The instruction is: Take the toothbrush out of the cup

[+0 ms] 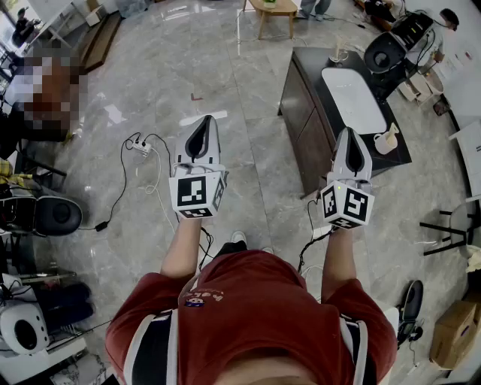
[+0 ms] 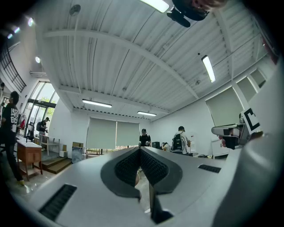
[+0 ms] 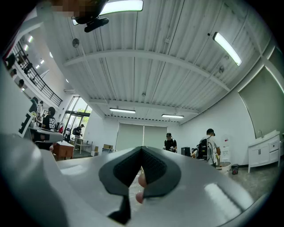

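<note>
I stand on a grey marble floor with both grippers held out in front of me, pointing slightly upward. My left gripper (image 1: 204, 122) (image 2: 140, 149) is shut with nothing between its jaws. My right gripper (image 1: 351, 133) (image 3: 142, 149) is also shut and empty, hovering over the near edge of a dark counter (image 1: 307, 83) with a white basin (image 1: 352, 98). A small cup (image 1: 337, 54) stands at the counter's far end, and a white jug-like vessel (image 1: 387, 140) sits at its near right. I cannot make out a toothbrush. Both gripper views show only ceiling and distant room.
A power strip with cables (image 1: 140, 146) lies on the floor to the left. A wooden table (image 1: 274, 9) stands far ahead. Equipment and chairs crowd the left side (image 1: 45, 214) and the right edge (image 1: 451, 233). People stand far off (image 2: 143, 137) (image 3: 207, 148).
</note>
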